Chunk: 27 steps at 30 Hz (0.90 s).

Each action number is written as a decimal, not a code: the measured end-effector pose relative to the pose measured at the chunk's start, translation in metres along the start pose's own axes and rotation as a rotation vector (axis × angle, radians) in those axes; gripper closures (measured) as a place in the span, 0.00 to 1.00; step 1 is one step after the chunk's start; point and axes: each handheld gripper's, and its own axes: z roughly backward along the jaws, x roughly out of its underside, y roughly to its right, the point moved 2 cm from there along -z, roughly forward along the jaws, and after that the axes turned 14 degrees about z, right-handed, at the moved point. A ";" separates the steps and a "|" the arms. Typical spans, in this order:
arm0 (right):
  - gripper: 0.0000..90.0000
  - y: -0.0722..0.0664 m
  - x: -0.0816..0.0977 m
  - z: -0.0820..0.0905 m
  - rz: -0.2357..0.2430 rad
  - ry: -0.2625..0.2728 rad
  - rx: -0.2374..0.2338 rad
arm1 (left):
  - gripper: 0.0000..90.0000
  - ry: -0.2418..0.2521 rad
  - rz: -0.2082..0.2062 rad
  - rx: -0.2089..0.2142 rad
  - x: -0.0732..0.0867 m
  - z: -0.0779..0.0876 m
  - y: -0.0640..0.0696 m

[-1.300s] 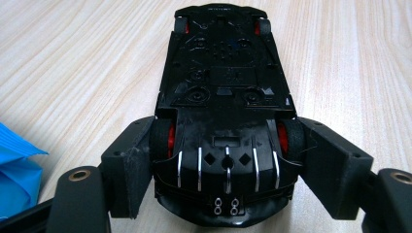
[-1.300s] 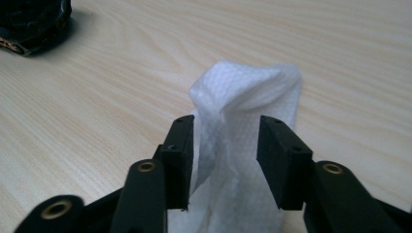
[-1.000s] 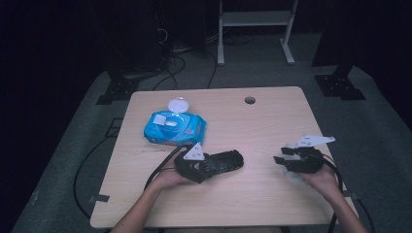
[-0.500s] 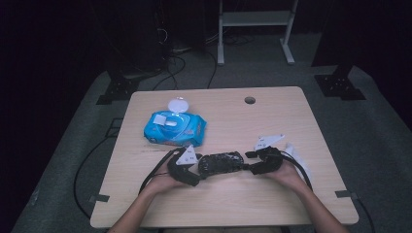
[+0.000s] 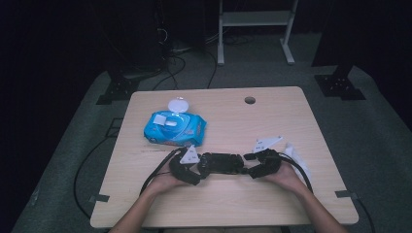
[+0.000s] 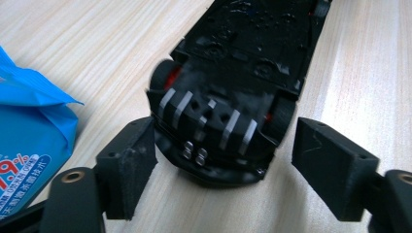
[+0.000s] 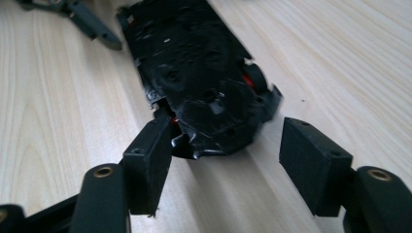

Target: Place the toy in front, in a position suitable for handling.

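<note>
A black toy car lies upside down on the wooden table, its length running left to right. My left gripper is open around the car's left end. In the left gripper view the striped end of the car sits between the pads, close against one and clear of the other. My right gripper is at the car's other end and its jaws have just been opening. In the right gripper view that end of the car lies between the spread pads, with a gap on one side.
A blue pack of wet wipes with its white lid flipped up lies behind the left gripper; its corner shows beside my left jaw. A white tissue lies by the right hand. A cable hole sits near the far edge.
My right gripper has moved left across the table to the car's right end, and its jaws stand wider. The left gripper and the car have stayed in place.
</note>
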 end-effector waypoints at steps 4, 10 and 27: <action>0.37 -0.010 -0.003 -0.003 0.068 -0.029 0.018 | 0.35 0.005 0.014 0.012 0.000 0.001 -0.003; 0.37 -0.023 -0.005 0.001 0.147 -0.023 0.101 | 0.36 0.014 0.014 0.008 0.000 0.001 -0.003; 0.31 -0.045 -0.012 -0.017 0.384 -0.089 0.205 | 0.23 -0.004 -0.014 0.031 -0.015 -0.019 -0.002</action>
